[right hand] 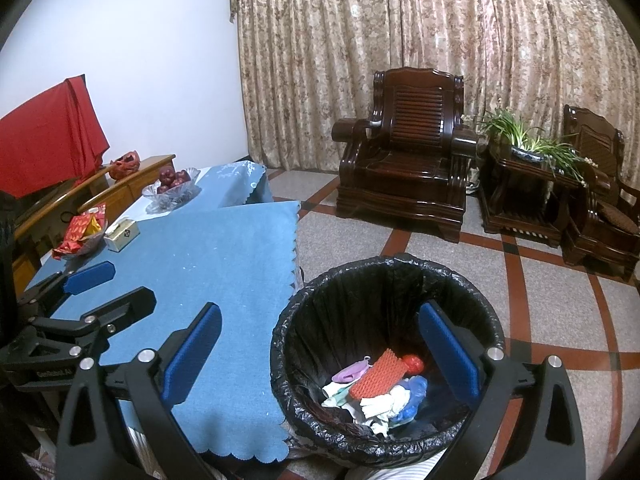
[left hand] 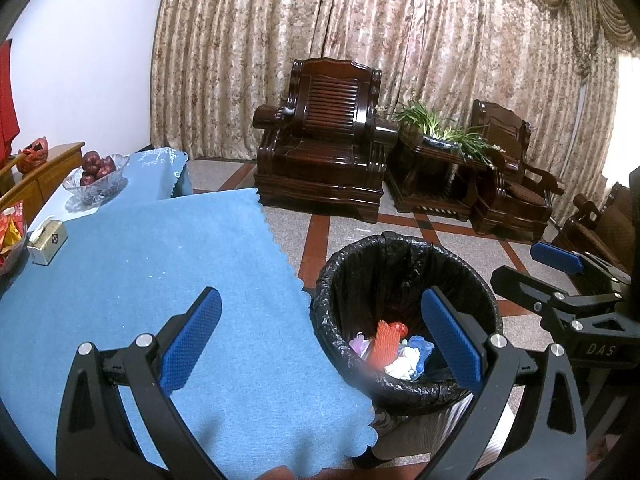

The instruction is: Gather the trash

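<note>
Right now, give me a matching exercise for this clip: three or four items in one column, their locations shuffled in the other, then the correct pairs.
Items:
1. orange foam net
2. glass bowl of apples
3. tissue box
4. potted plant

Places:
A. on the dark side table between the armchairs
B. inside the black-lined bin
C. far end of the blue tablecloth
D. on the tablecloth beside the dish of red packets

Pairs: 1-B, 2-C, 3-D, 4-A
</note>
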`<state>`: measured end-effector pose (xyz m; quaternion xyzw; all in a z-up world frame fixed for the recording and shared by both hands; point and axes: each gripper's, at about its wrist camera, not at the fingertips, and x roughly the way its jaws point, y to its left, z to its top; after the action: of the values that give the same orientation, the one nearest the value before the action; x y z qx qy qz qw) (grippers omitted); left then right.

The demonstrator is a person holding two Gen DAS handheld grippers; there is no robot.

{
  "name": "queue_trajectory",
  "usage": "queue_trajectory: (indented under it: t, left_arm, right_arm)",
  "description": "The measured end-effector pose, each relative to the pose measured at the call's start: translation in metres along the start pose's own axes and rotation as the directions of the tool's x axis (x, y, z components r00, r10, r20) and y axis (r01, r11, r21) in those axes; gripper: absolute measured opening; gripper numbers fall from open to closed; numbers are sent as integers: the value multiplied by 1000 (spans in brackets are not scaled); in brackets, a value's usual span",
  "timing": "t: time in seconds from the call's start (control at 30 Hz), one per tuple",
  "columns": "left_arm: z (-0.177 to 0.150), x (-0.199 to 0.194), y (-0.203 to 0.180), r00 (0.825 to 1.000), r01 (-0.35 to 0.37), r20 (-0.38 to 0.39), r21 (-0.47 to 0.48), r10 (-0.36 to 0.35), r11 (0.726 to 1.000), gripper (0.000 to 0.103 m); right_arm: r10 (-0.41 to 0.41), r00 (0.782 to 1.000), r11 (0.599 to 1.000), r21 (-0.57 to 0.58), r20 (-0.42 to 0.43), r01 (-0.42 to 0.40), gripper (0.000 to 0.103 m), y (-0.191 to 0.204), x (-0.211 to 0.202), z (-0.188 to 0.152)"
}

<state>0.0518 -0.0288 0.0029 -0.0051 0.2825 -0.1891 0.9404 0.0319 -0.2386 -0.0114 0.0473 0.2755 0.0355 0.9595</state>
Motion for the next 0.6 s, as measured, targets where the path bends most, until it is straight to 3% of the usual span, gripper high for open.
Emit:
queue_trajectory:
  t: [0.6]
  left_arm:
    - [0,0,1,1000,0,-3,-1,0,1000,97]
  right_arm:
    - [0,1000,1000,0,-4,0,97,1,0,1]
